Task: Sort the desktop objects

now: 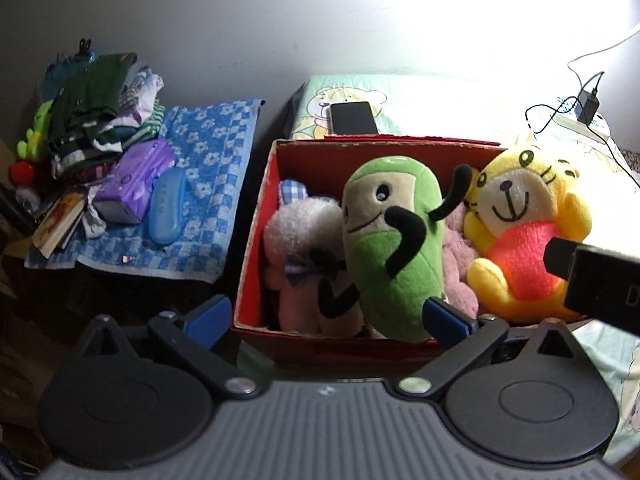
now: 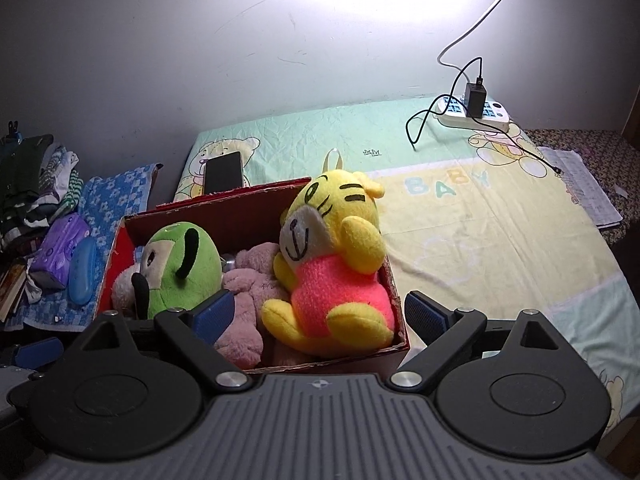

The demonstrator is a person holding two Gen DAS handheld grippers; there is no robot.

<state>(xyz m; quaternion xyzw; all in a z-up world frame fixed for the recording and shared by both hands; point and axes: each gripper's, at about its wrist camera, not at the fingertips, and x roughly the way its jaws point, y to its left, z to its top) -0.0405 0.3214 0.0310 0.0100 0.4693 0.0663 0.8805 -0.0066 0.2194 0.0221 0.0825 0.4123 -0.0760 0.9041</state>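
Both the left gripper (image 1: 328, 314) and right gripper (image 2: 320, 314) hang released and empty above the red cardboard box (image 2: 400, 312), where the green plush toy (image 1: 394, 248) and yellow plush tiger (image 2: 336, 264) sit, evidently sorted together.

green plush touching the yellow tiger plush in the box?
Apart. The right wrist view shows pink plush between the green plush and the yellow tiger plush.

box (image 2: 256, 360) near centre on bedsheet (image 2: 480, 248), tiger plush (image 2: 332, 272) in its right end, bean plush (image 2: 180, 276) left of it, phone (image 2: 224, 172) behind box, power strip (image 2: 472, 114) far right, towel (image 1: 216, 184) left of box
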